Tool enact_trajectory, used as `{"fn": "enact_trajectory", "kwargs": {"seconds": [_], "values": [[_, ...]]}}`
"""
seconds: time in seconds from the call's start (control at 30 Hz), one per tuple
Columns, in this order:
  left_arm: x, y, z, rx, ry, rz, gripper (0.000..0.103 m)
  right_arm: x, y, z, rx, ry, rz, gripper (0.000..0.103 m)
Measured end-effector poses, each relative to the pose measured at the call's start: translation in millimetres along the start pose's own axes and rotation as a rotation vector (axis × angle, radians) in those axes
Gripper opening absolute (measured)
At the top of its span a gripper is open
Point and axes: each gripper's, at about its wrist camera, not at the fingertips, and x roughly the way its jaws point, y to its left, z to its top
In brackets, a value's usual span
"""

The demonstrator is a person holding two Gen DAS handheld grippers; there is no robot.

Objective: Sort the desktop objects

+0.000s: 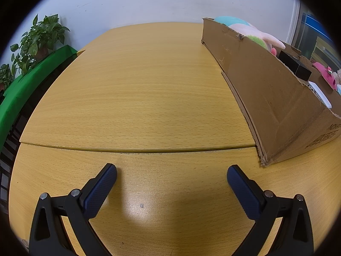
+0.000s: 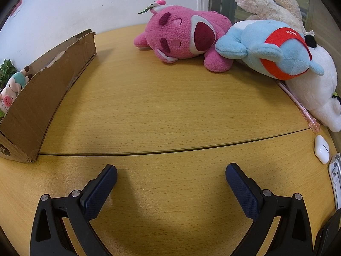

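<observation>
My left gripper is open and empty over the wooden table. To its right stands a cardboard box holding a pastel plush, a black box and a white item. My right gripper is open and empty, low over the table. Ahead of it lie a pink bear plush, a blue plush with a red band, a white plush and a cream bunny plush. A pink pen and a white earbud case lie at the right.
The cardboard box stands left of the right gripper, with a pig plush inside. A white clip-like item lies at the right edge. A potted plant and a green surface are beyond the table's left edge.
</observation>
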Motion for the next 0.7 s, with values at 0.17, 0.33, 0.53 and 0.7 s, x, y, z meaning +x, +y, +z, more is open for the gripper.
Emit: {"fn": "enact_trajectory", "kwargs": {"seconds": [0.17, 0.33, 0.53, 0.7], "values": [[0.0, -0.1, 0.1, 0.0, 0.0, 0.0, 0.103, 0.1, -0.2, -0.2, 0.001, 0.0, 0.0, 0.103], [-0.1, 0.1, 0.3, 0.001, 0.0, 0.0, 0.103, 0.1, -0.4, -0.3, 0.001, 0.0, 0.0, 0.103], [0.4, 0.4, 0.7, 0.002, 0.001, -0.002, 0.103, 1.2, 2.8, 0.4, 0.001, 0.0, -0.001, 0.103], [0.1, 0.5, 0.6, 0.001, 0.001, -0.002, 0.103, 1.6, 4.1, 0.9, 0.001, 0.0, -0.001, 0.103]]}}
